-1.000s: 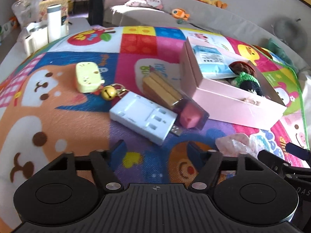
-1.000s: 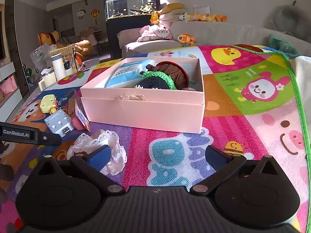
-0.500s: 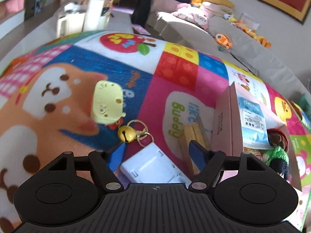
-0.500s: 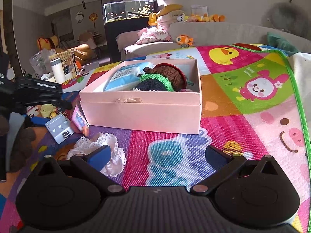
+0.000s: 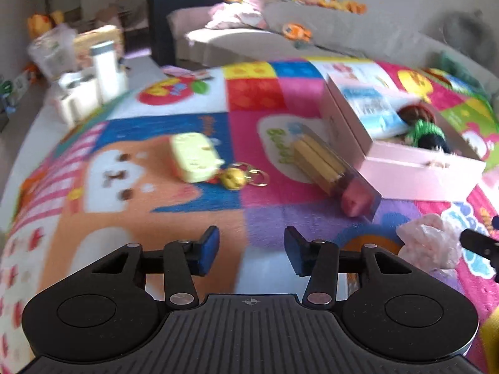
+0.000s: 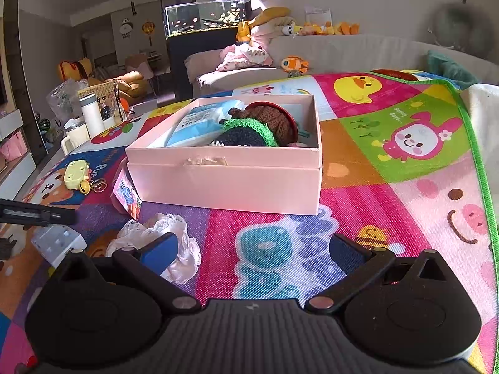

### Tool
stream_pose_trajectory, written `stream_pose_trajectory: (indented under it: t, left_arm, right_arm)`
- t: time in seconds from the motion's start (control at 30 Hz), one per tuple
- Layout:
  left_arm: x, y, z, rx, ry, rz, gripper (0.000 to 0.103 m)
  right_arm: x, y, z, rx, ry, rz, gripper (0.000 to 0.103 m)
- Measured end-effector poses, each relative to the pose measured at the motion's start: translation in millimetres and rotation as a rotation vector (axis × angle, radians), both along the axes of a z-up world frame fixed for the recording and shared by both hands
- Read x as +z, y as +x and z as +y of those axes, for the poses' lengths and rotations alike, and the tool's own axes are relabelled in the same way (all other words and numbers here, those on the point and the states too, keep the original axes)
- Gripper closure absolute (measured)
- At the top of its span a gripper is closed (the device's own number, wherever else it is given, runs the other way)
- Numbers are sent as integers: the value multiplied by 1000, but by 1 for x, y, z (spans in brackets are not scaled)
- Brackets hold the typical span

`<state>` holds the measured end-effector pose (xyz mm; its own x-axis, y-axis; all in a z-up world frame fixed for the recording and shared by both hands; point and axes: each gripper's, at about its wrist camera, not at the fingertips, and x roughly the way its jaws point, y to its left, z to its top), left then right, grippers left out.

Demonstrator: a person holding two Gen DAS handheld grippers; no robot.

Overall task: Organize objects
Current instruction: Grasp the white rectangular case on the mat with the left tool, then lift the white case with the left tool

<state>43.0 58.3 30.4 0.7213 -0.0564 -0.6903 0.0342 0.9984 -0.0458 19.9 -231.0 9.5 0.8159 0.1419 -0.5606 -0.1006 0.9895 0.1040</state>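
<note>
My left gripper point(image 5: 252, 243) is closing its jaws on the white socket block point(image 5: 265, 277), which sits low between its blue pads. In the right wrist view the block point(image 6: 57, 243) hangs under the left gripper's black body point(image 6: 37, 215). The open pink box point(image 5: 414, 174) holds a blue packet and crochet pieces. A clear case of yellow sticks point(image 5: 324, 162) leans against the box's left side. A yellow toy point(image 5: 193, 157) with a bell keyring point(image 5: 232, 177) lies further left. My right gripper point(image 6: 252, 249) stands open over the mat, with white lace cloth point(image 6: 156, 237) beside its left finger.
The colourful play mat point(image 6: 405, 205) covers the surface, with a green border point(image 6: 467, 124) at the right. A white bottle and cups point(image 5: 106, 71) stand at the far left. A sofa with plush toys point(image 6: 293, 62) and a fish tank point(image 6: 205, 18) lie beyond.
My left gripper moved in over the white socket block, narrowed its jaws on it and drew back with it, away from the case of sticks. My right gripper stayed still.
</note>
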Motion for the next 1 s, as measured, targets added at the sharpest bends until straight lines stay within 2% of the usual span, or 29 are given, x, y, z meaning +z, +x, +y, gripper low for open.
stream_pose_trajectory:
  t: [0.07,0.17,0.2,0.23,0.37,0.5,0.6,0.7,0.77,0.93,1.0]
  left_arm:
    - [7,-11,15,54,-99,41,53]
    - [-1,-20,31,99,-317,189,53]
    - [-5,-22,33,103,-359,222,53]
    - [-9,-22,33,107,-384,231,53]
    - [-9,-6,29,149,-402,184,53]
    - [-11,26,15,142,-353,160,53]
    - [-11,38,-6,85,-291,157,53]
    - [-10,32,-29,-35,-231,150,53]
    - [-9,22,-45,-106,-150,118,51]
    - [-10,6,-68,-180,4,26,47]
    - [-11,6,-73,-198,5,28,47]
  right_arm:
    - [0,0,0,1,1,5,0]
    - [0,0,0,1,2,8,0]
    - [0,1,-1,3,2,8,0]
    - [0,0,0,3,1,6,0]
    - [0,0,-1,3,0,5,0]
    - [0,0,-1,2,2,5,0]
    - [0,0,-1,1,4,10,0]
    - [0,1,-2,2,7,11,0]
    - [0,2,-2,5,12,17,0]
    - [-1,4,-3,5,24,33,0]
    - [-1,4,-2,2,22,29,0]
